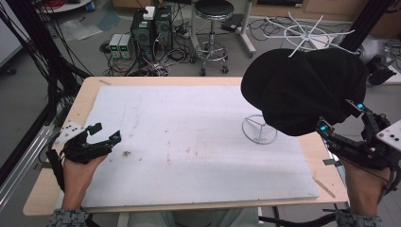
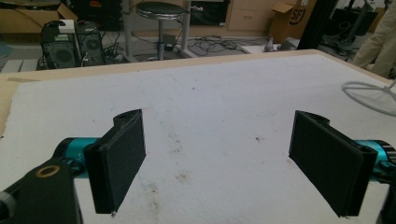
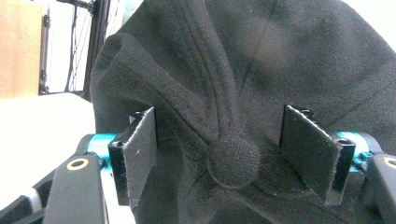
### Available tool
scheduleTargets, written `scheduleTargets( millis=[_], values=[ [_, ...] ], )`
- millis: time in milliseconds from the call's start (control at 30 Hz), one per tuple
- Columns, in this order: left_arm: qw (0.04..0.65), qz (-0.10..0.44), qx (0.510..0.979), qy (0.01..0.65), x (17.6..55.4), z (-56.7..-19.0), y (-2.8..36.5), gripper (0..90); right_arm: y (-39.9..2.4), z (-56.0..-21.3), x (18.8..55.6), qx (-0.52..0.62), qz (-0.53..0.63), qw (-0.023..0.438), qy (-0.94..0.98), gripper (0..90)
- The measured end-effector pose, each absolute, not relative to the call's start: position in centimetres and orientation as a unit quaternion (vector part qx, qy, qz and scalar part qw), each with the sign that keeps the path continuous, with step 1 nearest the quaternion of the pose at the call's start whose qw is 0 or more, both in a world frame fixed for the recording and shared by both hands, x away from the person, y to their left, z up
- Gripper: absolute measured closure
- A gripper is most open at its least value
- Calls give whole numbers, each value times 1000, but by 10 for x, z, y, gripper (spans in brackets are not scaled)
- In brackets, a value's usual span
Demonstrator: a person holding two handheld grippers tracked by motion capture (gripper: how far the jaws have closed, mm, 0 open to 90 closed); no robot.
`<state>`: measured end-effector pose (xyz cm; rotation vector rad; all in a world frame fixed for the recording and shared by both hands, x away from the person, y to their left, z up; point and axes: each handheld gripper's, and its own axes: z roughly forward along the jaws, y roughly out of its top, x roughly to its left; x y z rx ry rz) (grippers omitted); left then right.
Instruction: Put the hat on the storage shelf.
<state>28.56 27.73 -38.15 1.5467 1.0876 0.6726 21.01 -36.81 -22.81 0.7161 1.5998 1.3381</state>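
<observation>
Since the black cap (image 1: 305,90) already sits draped on the wire stand (image 1: 259,128) at right of centre, the right gripper (image 1: 341,122) has jaws parted either side of its crown button, not pinching, while the left gripper (image 1: 108,133) idles wide and empty over the tabletop (image 1: 189,142) at lower left.

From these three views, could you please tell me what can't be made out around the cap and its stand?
- High view: the cap hides the stand's top; whether it rests there is unclear.
- Right gripper view: the cap's underside is cut off by the bottom edge, behind the open right gripper.
- Left gripper view: the stand's ring is cut off at the right edge.
</observation>
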Motion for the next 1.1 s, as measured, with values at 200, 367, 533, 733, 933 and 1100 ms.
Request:
scheduleTargets(
  millis=[200, 367, 533, 733, 933, 1100],
  values=[
    [538, 283, 649, 458, 286, -382, 277, 186, -369, -228, 207, 291, 544, 451, 645, 247],
    [537, 282, 650, 457, 286, -382, 277, 187, -370, -229, 207, 293, 546, 449, 643, 246],
    [537, 282, 650, 457, 286, -382, 277, 186, -371, -230, 206, 291, 547, 451, 642, 245],
    [538, 283, 650, 457, 286, -381, 278, 186, -372, -230, 201, 296, 551, 453, 635, 243],
    [538, 283, 650, 457, 286, -381, 277, 186, -372, -227, 191, 303, 563, 452, 622, 226],
    [537, 283, 651, 456, 286, -381, 276, 186, -370, -229, 179, 315, 570, 450, 611, 213]
  ],
)
